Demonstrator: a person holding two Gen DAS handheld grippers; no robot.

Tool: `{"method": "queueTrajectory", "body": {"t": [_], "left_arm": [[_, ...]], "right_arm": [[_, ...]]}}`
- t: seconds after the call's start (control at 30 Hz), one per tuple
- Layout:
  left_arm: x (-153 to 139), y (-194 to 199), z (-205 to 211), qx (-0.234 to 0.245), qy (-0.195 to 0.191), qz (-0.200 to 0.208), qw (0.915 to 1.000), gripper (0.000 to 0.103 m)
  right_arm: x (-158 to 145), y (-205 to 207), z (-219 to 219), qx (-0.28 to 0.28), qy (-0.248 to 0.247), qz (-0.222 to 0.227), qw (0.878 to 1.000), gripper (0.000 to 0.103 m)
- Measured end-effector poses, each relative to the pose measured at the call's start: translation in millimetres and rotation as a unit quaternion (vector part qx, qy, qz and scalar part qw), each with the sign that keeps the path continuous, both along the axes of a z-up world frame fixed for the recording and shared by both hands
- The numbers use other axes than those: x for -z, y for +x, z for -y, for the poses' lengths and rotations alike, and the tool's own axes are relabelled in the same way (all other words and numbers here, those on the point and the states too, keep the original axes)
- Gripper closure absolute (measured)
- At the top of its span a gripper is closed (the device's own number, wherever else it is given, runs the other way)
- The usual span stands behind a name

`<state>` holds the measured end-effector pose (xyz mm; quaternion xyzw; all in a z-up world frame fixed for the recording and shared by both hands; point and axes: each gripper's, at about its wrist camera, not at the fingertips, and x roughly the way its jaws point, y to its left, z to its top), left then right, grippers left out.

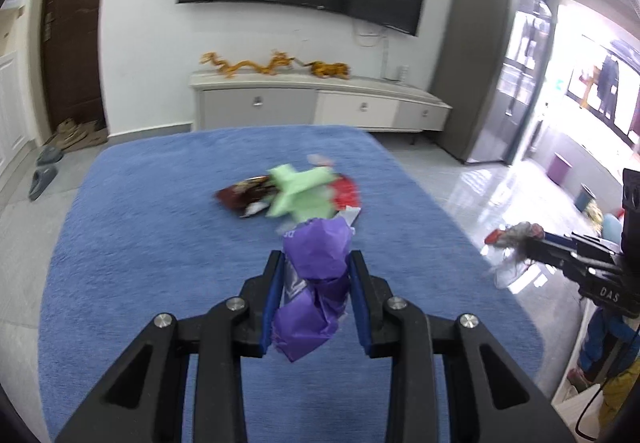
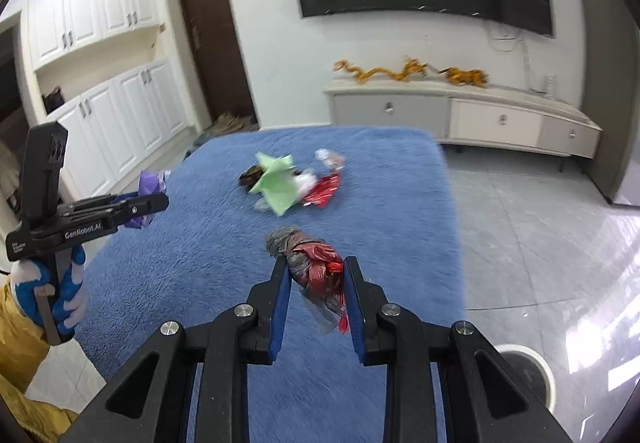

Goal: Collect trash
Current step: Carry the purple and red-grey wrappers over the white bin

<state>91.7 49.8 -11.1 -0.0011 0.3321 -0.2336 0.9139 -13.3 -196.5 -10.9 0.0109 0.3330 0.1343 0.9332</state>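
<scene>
My left gripper (image 1: 316,257) is shut on a crumpled purple paper wad (image 1: 320,283), held above the blue fuzzy cover (image 1: 160,243). My right gripper (image 2: 316,263) is shut on a grey and red plastic wrapper wad (image 2: 310,257), also lifted off the cover. Each gripper shows in the other's view: the right gripper (image 1: 534,243) at the far right, the left gripper (image 2: 158,203) at the far left with a gloved hand below it. A loose pile lies farther back on the cover: green paper (image 2: 276,183), a red wrapper (image 2: 324,189) and a dark wrapper (image 1: 240,195).
A round bin with a white rim (image 2: 549,367) stands on the tiled floor at the cover's right edge. Behind the cover is a low white TV cabinet (image 1: 320,103) under a wall TV. Slippers (image 1: 44,171) lie on the floor near the brown door.
</scene>
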Motion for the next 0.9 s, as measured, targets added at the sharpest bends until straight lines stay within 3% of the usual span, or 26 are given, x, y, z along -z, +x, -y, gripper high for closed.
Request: {"method": "queueTrajectory", "body": {"t": [0.3,0.5,0.7,0.9], "left_arm": [[-5.3,-31.2,120.4,0.104,0.034,0.002,0.994,0.073],[1.6,-46.6,213.2,0.179,0.062,-0.009,0.9818,0.073],[26.6,-55.4,300.1,0.236,0.1,-0.031,0.9662,0.073],[59.8,-50.0,361.7,0.259,0.12,-0.067,0.9561,0.072]], "right_arm": [[-4.7,-71.1,99.0,0.123,0.025,0.031,0.992,0.078],[25.1,-108.1,181.0,0.227,0.068,0.02,0.971,0.078],[58.6,-116.9,224.2,0.267,0.104,-0.003,0.958,0.078],[94.7,-104.5,251.4,0.286,0.118,-0.045,0.95,0.076]]}}
